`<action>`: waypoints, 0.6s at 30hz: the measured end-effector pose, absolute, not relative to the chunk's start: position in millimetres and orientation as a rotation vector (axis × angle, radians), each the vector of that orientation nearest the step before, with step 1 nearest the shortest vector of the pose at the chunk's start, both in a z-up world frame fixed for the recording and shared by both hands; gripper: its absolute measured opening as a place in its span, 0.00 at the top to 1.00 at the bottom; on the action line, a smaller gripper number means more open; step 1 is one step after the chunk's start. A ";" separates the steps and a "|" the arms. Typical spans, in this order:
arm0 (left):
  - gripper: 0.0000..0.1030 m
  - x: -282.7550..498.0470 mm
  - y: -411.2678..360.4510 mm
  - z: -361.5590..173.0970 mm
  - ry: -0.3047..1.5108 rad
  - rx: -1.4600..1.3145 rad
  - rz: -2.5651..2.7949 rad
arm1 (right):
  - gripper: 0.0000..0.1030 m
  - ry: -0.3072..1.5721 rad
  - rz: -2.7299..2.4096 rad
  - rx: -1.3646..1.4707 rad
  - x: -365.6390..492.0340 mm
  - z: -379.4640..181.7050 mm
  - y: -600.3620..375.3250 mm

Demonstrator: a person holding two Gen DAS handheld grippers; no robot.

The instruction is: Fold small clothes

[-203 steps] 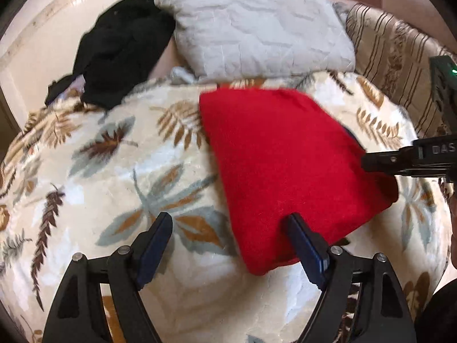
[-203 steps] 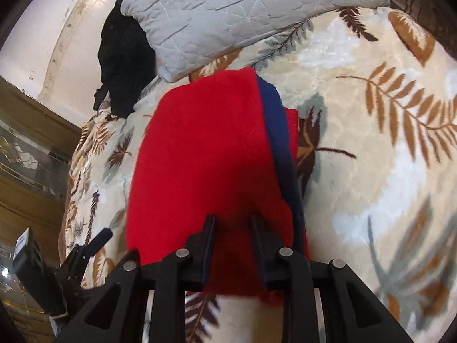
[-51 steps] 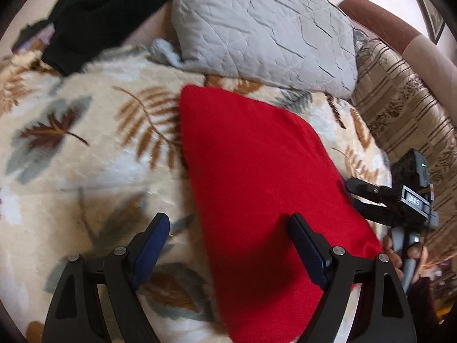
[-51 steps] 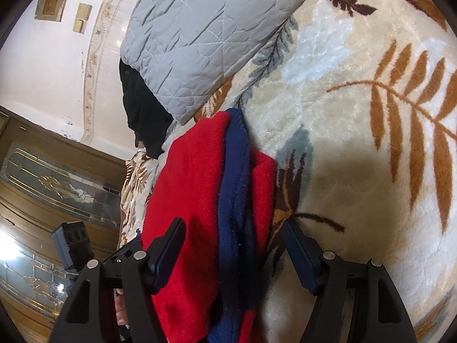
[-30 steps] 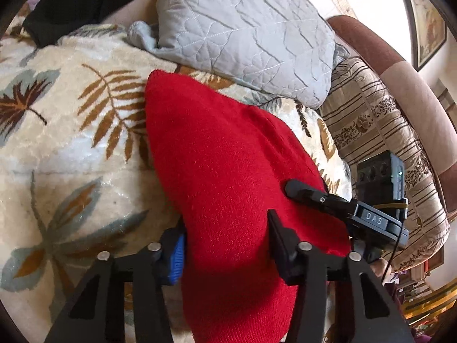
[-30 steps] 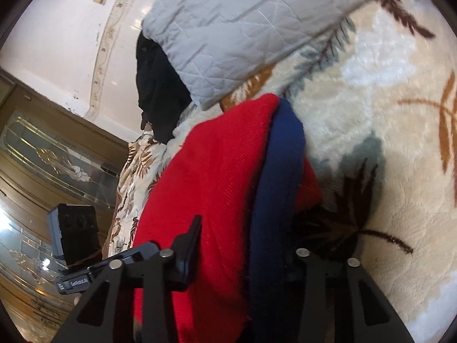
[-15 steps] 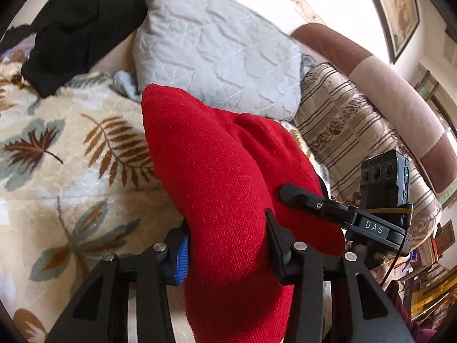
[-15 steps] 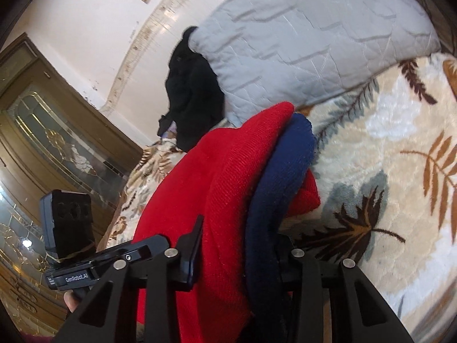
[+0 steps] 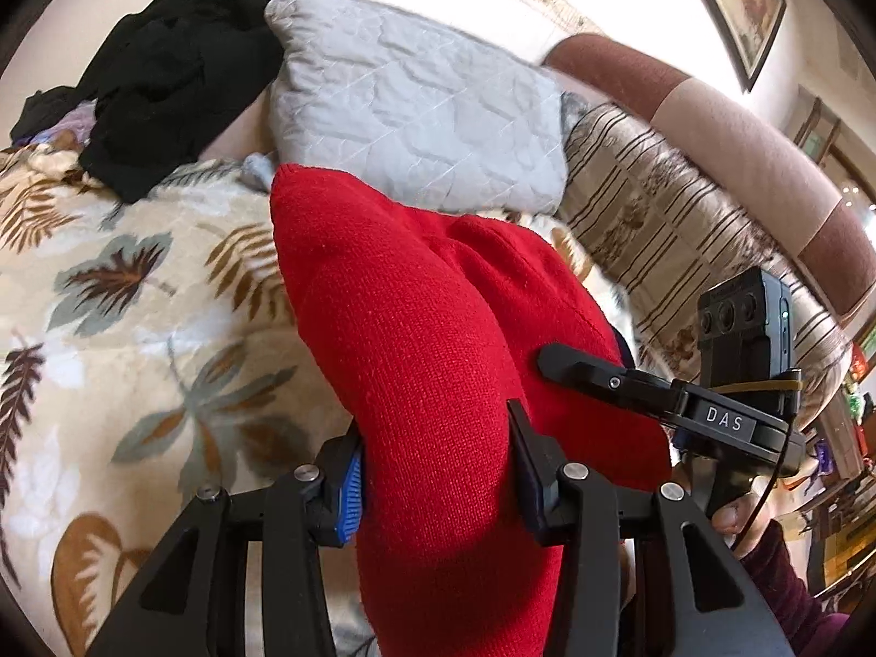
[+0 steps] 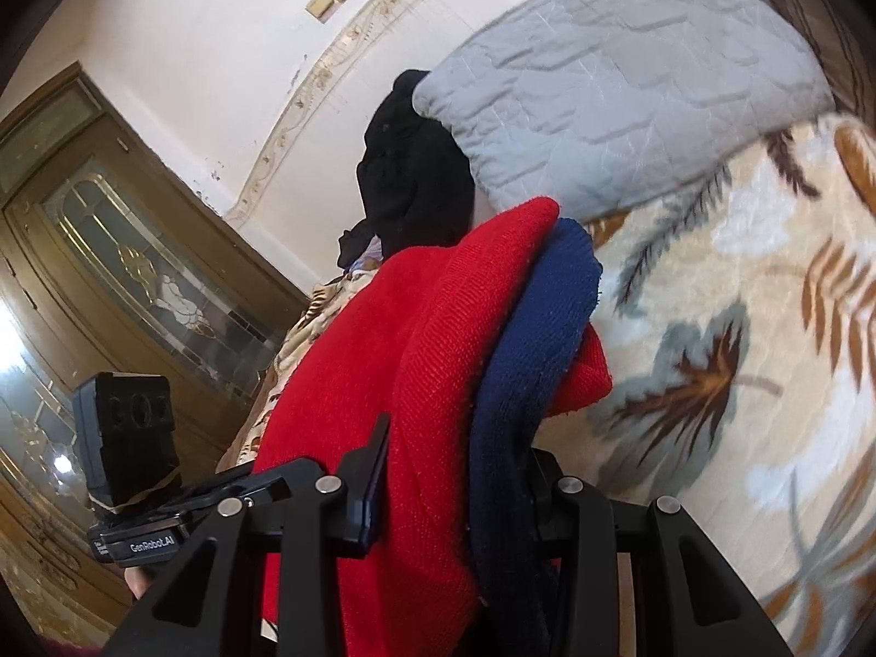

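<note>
Home, living room or bedroom. Leaf-print blanket (image 9: 137, 295) over a soft seat, grey quilted pillow (image 9: 416, 120), striped cushion (image 9: 657, 230), framed picture (image 9: 750, 0) on the wall, wooden door with ornate glass (image 10: 142, 274), dark clothes pile (image 9: 169, 76).

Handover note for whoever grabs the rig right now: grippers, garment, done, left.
Left gripper: shut on the red sweater, near edge.
Right gripper: shut on the same sweater, clamping red layers and the navy trim together.
Sweater: bunched and lifted at the held end; its far end lies toward the grey pillow, above the leaf-print blanket.
Done: garment already folded into layers and gripped at both sides.
Left: probably carry the held edge over or set it down flat, then release. Black clothes by the pillow look unfolded.
</note>
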State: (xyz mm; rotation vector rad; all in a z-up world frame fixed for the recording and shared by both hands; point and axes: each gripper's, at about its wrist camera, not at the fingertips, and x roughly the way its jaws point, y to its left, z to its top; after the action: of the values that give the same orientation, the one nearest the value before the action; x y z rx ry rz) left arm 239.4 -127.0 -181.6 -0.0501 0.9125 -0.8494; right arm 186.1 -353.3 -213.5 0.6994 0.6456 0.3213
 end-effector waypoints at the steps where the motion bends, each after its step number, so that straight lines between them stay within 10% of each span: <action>1: 0.54 235.7 -124.3 -186.5 0.927 -0.042 -0.834 | 0.61 0.655 0.320 0.706 185.1 -217.3 -350.0; 10: 0.46 226.5 -109.2 -253.7 1.084 0.056 -0.667 | 0.61 0.834 0.276 0.735 180.6 -275.8 -318.1; 18: 0.41 194.5 -103.6 -208.8 0.899 0.187 -0.579 | 0.46 0.780 0.104 0.743 150.8 -260.3 -333.6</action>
State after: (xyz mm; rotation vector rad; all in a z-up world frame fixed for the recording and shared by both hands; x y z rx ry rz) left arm 194.5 -103.6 -208.8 0.1872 0.8988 -0.5785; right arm 150.8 -333.6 -260.3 0.7434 0.7800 0.1040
